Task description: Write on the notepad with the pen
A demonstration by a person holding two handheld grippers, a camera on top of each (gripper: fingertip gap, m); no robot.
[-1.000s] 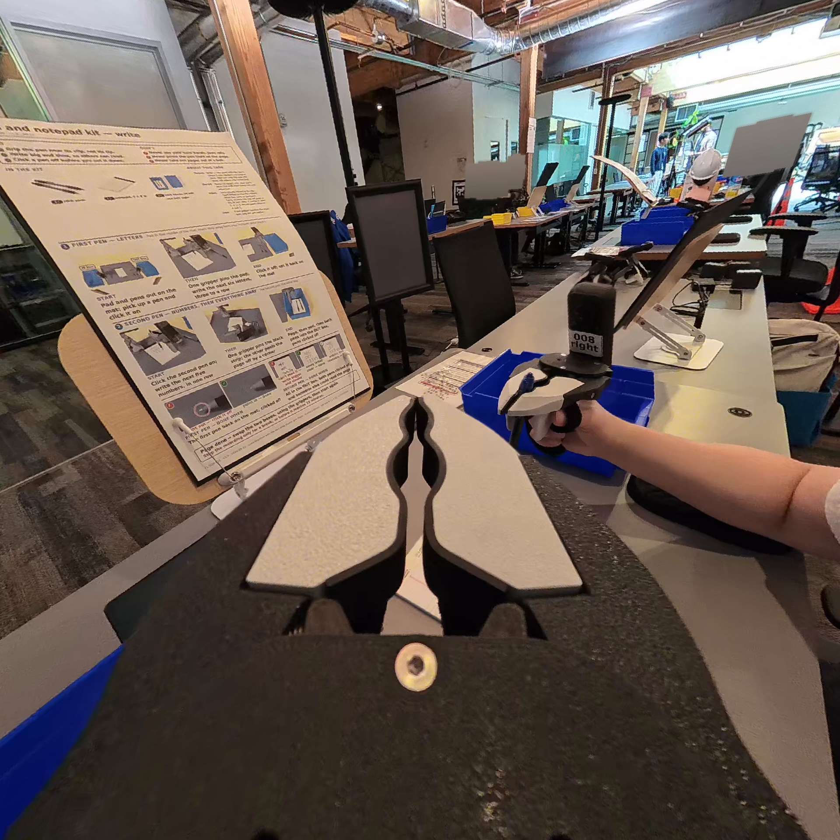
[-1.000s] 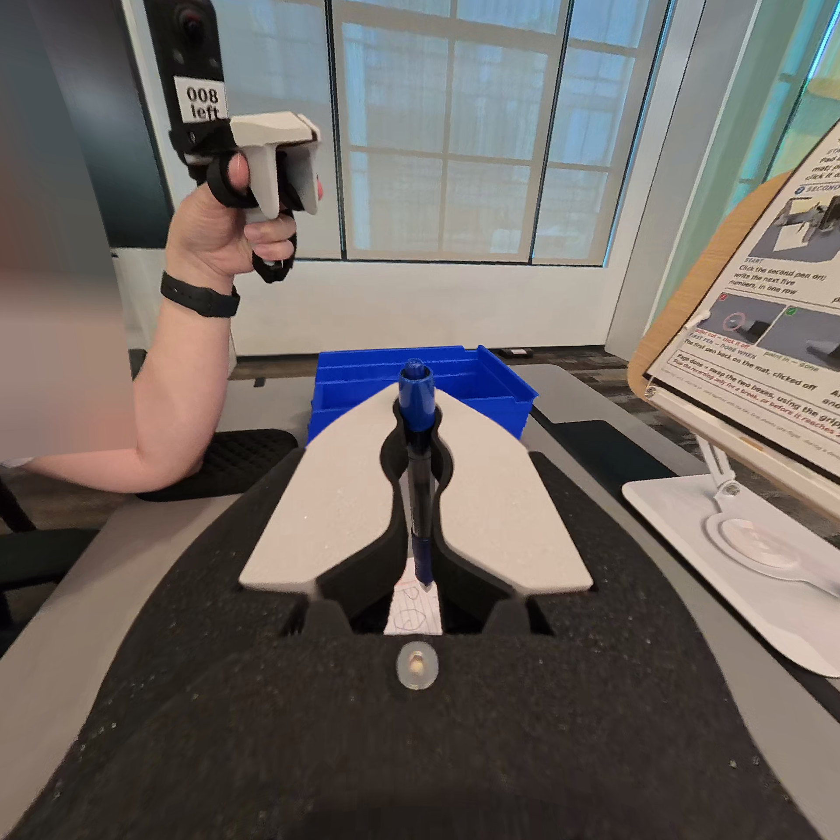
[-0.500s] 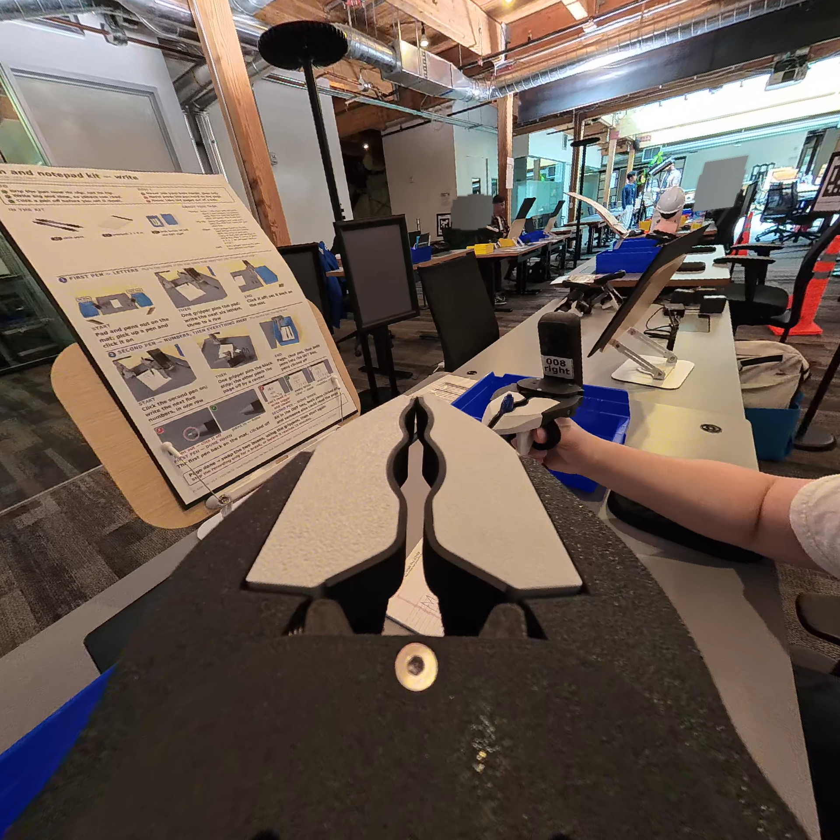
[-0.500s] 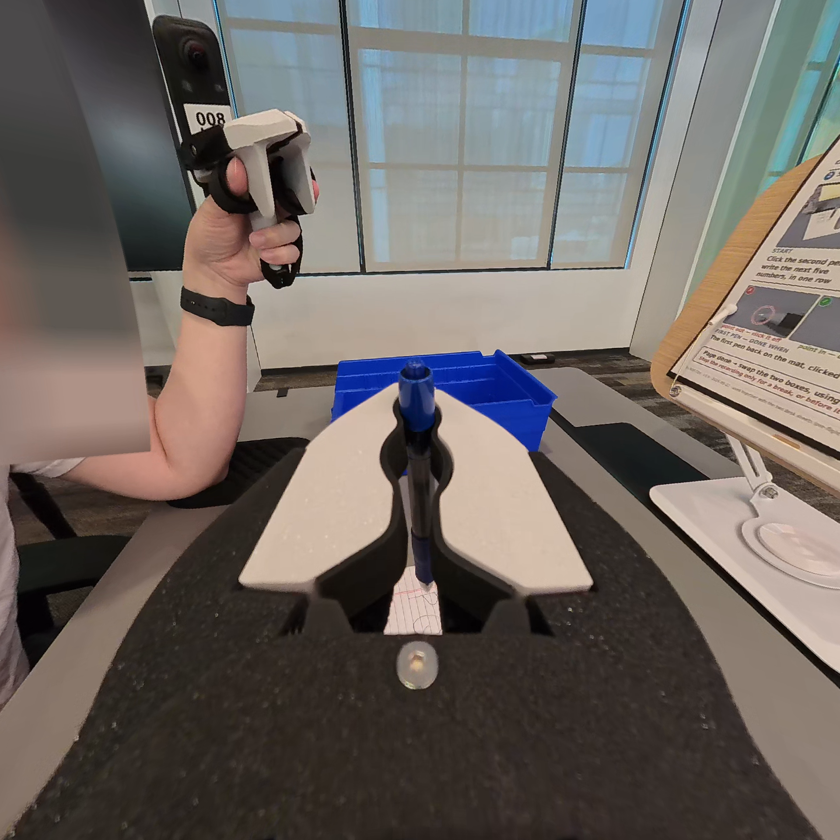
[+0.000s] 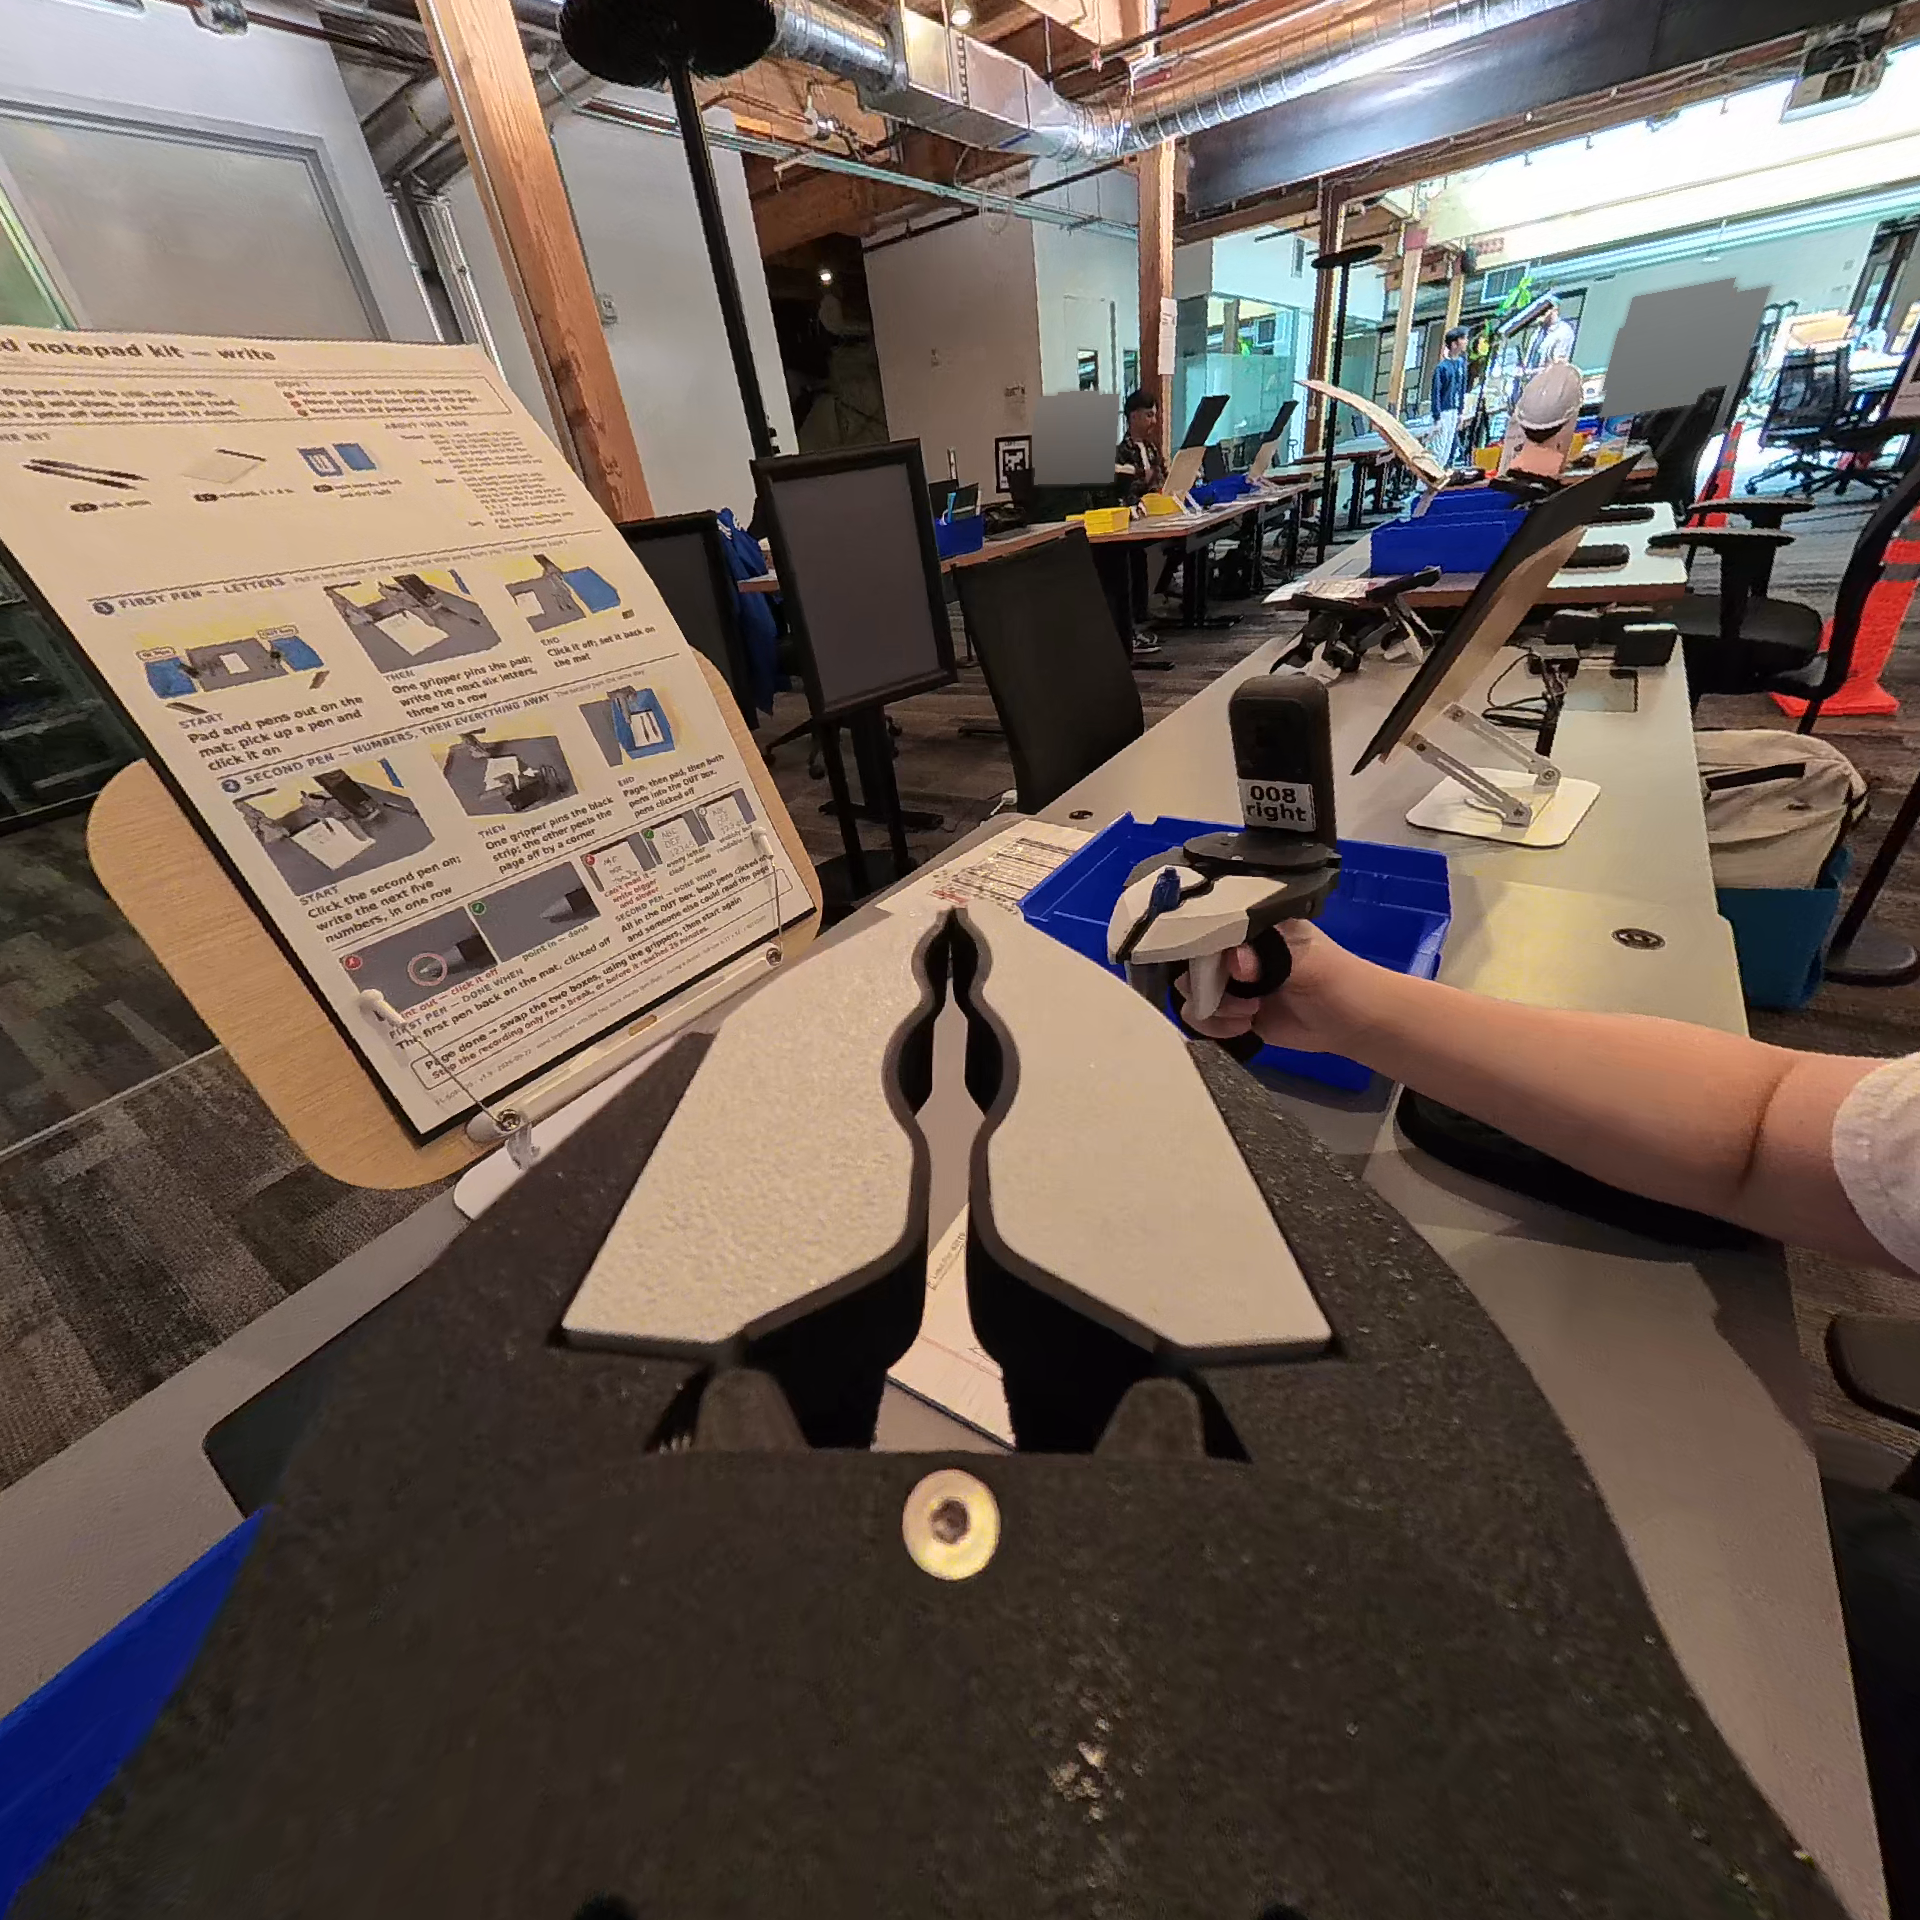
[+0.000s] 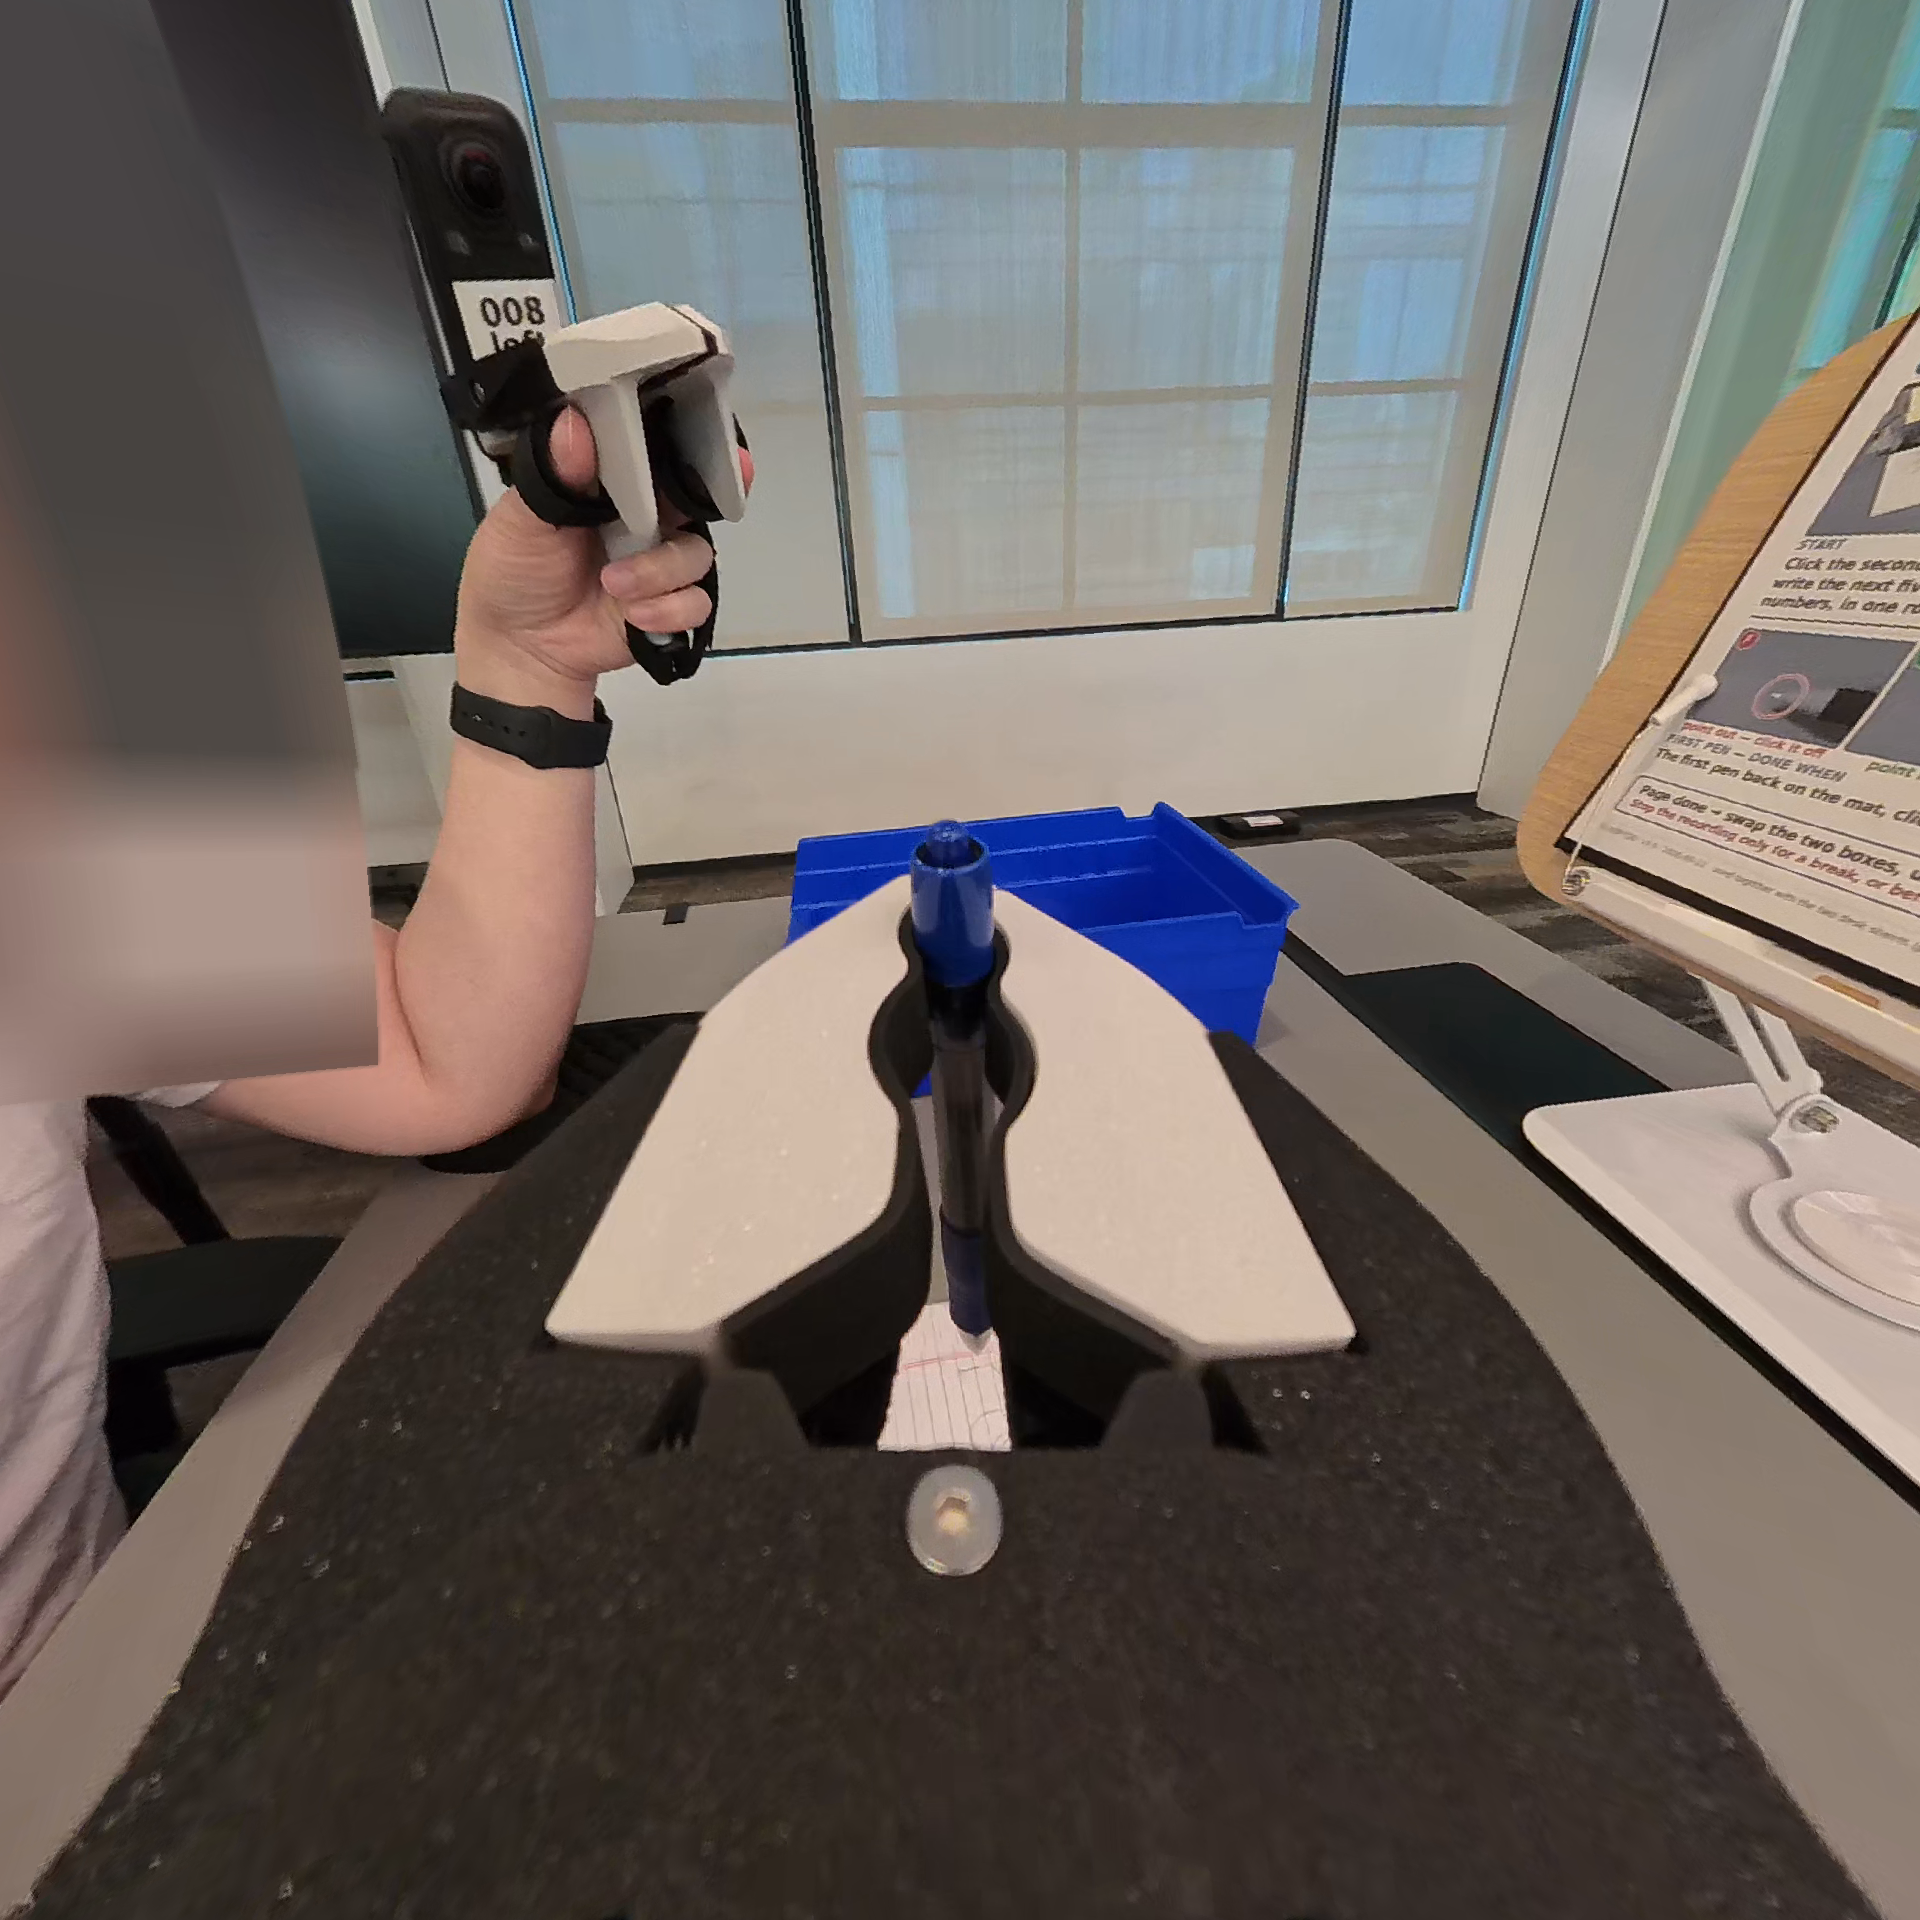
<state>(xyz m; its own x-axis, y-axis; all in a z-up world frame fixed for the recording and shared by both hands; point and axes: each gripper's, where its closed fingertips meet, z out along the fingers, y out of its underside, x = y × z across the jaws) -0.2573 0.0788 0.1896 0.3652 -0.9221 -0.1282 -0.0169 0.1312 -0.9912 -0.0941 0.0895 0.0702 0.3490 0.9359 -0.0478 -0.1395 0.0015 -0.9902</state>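
Observation:
My right gripper (image 6: 951,920) is shut on a blue pen (image 6: 956,1091) that stands upright between the fingers, point down. The point sits over the top edge of the white lined notepad (image 6: 951,1397); I cannot tell whether it touches. My left gripper (image 5: 951,925) is shut and empty, held up in the air, apart from the pad. A sliver of the notepad (image 5: 961,1361) shows below its fingers. The right gripper (image 5: 1153,920) with the pen also shows in the left wrist view. The left gripper (image 6: 675,416) shows raised high in the right wrist view.
A blue bin (image 6: 1143,894) stands on the grey table beyond the pen, and another blue bin (image 5: 1382,904) stands behind the right gripper. An instruction board (image 5: 364,707) on a white stand (image 6: 1766,1195) stands along the table's far side. A black mat (image 6: 1475,1029) lies under the work area. The gap from one gripper's tips to the other's is roughly 20 cm.
The pen's point has shifted over the page, from the blue strokes to the red line at the page's top edge. The left gripper has drifted slightly and stays raised and shut.

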